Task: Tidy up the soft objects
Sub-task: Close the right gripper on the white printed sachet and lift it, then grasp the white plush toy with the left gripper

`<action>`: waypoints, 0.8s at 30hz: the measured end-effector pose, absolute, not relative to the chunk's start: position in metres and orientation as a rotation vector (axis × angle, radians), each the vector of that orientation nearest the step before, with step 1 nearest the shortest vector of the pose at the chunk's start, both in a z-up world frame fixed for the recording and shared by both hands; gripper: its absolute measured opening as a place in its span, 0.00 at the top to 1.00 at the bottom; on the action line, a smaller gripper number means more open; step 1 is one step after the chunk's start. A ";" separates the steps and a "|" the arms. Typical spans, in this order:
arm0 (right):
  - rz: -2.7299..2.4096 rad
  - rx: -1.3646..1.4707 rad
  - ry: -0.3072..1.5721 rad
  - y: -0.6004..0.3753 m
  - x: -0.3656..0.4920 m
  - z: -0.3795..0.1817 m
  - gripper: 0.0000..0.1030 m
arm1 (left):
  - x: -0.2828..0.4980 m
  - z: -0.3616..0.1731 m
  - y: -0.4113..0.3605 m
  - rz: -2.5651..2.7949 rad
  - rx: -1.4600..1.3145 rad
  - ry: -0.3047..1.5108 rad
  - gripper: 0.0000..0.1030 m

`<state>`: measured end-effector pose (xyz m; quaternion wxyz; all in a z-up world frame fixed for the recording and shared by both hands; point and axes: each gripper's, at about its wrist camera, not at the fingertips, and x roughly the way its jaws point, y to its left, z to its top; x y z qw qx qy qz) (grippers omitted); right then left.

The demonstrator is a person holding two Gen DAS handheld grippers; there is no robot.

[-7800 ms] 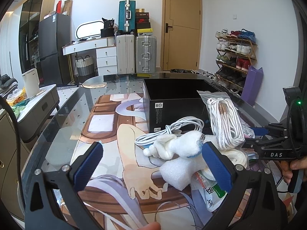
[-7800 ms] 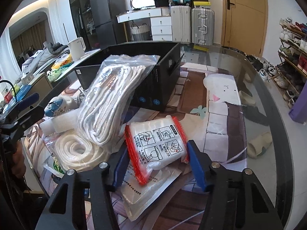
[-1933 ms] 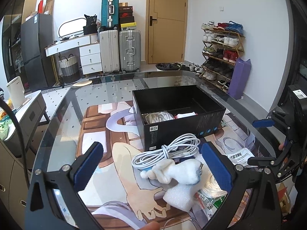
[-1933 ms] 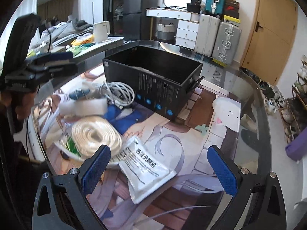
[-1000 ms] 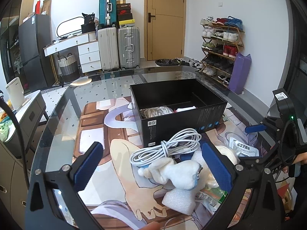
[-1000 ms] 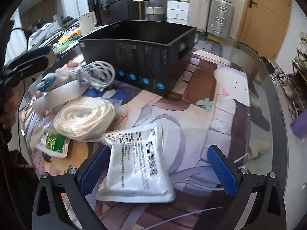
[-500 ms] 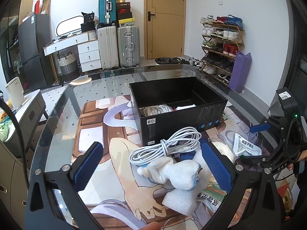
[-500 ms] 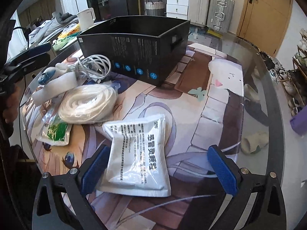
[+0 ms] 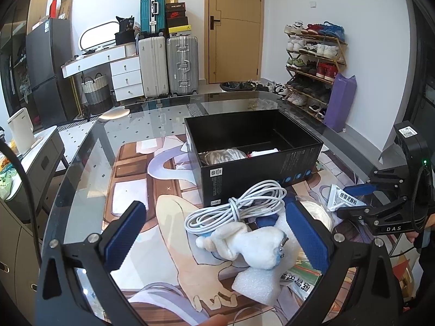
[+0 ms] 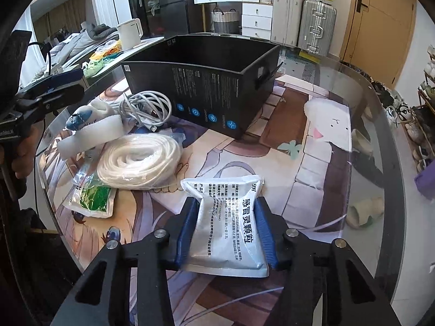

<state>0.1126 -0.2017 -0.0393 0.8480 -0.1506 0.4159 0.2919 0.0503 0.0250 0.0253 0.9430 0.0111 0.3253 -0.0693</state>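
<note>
In the left wrist view the left gripper (image 9: 217, 233) stands with its blue pads (image 9: 123, 235) spread wide and nothing pressed between them; it hangs above the glass table (image 9: 81, 190), and the white plush toy (image 9: 244, 244) lies on a foam block (image 9: 261, 279) between the pads but apart from both. Just beyond the toy a coil of white cable (image 9: 236, 209) lies against the near wall of the open black box (image 9: 258, 174), which already holds a pale bundle and a red-and-white item. To the left of the toy the table is bare as far as its curved edge, while the right side is crowded: a bagged white rope coil (image 9: 320, 212) and a green packet (image 9: 304, 274) lie there, and the right gripper (image 9: 361, 198) comes in from the right edge with the silver-white sachet (image 9: 342, 198) between its fingers. In the right wrist view the right gripper (image 10: 227, 231) has just been closing, and its blue pads (image 10: 186, 231) now pinch the sachet (image 10: 231, 217) on both long sides, so that the pouch bulges. The sachet's far end reaches out past the fingertips over the printed mat. Ahead lies open mat up to the box (image 10: 206, 92); the rope coil (image 10: 138, 160) lies just to the left, with the green packet (image 10: 92, 195), foam (image 10: 89, 135) and cable (image 10: 146, 108) near it. To the right the glass runs clear to its rim.
</note>
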 end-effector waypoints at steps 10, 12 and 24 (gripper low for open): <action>0.623 -0.286 0.808 -0.200 0.109 -0.024 0.63 | 0.050 0.022 0.019 -0.218 0.028 0.713 0.00; 0.626 -0.272 0.790 -0.201 0.108 -0.020 0.63 | 0.050 0.020 0.015 -0.234 0.046 0.728 0.00; 0.648 -0.244 0.737 -0.200 0.100 -0.004 0.63 | 0.046 0.019 0.012 -0.289 0.064 0.774 0.00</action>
